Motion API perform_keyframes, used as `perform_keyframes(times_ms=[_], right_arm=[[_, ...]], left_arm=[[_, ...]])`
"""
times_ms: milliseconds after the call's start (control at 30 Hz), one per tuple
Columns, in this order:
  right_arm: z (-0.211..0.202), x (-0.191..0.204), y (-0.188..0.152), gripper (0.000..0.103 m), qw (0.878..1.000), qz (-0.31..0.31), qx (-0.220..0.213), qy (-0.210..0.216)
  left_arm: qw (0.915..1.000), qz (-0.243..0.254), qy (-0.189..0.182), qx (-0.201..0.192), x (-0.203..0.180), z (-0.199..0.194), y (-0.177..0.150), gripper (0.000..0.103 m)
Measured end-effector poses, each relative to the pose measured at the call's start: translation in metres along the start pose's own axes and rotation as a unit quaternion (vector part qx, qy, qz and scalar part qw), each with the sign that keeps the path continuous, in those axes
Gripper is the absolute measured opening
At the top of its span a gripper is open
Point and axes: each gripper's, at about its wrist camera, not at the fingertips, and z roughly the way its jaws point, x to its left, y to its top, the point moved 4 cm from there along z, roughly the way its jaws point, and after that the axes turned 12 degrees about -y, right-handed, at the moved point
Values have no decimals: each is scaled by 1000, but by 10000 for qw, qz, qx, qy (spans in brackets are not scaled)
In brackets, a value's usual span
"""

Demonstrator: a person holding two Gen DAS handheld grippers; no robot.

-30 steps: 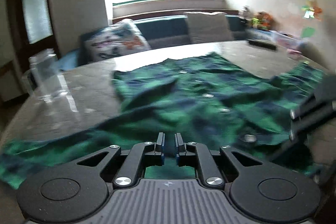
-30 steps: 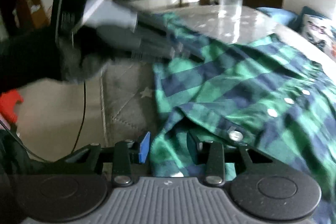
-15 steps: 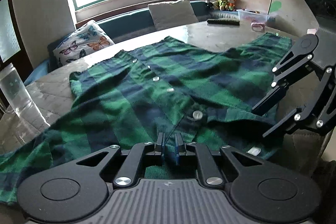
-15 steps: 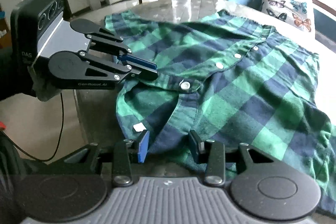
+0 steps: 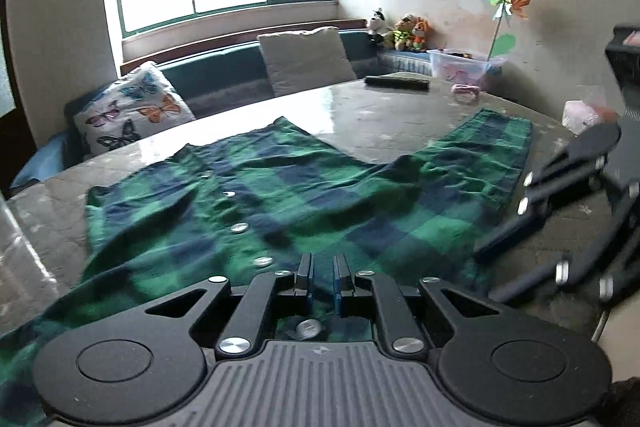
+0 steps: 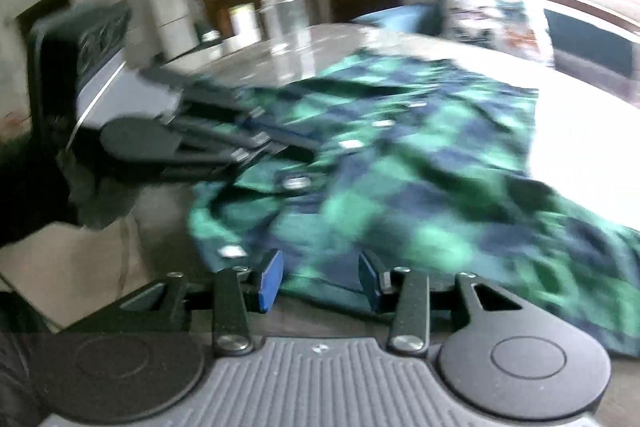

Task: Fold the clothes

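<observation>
Green-and-navy plaid cloth sits pinched in my left gripper [image 5: 322, 277] near the collar; my right gripper [image 6: 320, 277] gapes empty at the shirt's [image 5: 320, 195] edge. Beyond, it sprawls buttoned, rumpled, unfolded across the table [image 5: 400, 115].

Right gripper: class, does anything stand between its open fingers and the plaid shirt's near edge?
Nothing visible does. The right gripper is open, and the plaid shirt hem lies directly ahead of its fingers on the table.

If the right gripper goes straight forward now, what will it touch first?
Most likely the near edge of the green plaid shirt, which lies just ahead of the open right gripper; blur makes depth uncertain.
</observation>
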Motion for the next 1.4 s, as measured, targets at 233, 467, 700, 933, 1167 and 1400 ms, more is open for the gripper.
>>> perform_keyframes(times_ms=[233,467,700,933,1167,1400], right_arm=[[-8,-80,-11,42,9902,883,-56,-1081],[12,-161,-32,42,9672,1688,65,-1896],[8,-225,-46,42,9412,2023,98,-2706],[2,-288,-66,44,9051,2409,183,-3498],[-10,-316,-74,46,8794,2602,50,-3986],[-22,-330,-78,51,8625,2766,-179,-4234]], left_arm=[[9988,161,-402,241,-23,25,-3,12],[9962,313,-597,552,-36,35,-17,12],[9946,407,-685,660,-39,36,-21,11],[9941,436,-716,685,-38,37,-20,11],[9944,395,-686,704,-38,36,-18,12],[9951,393,-634,647,-39,31,-13,12]])
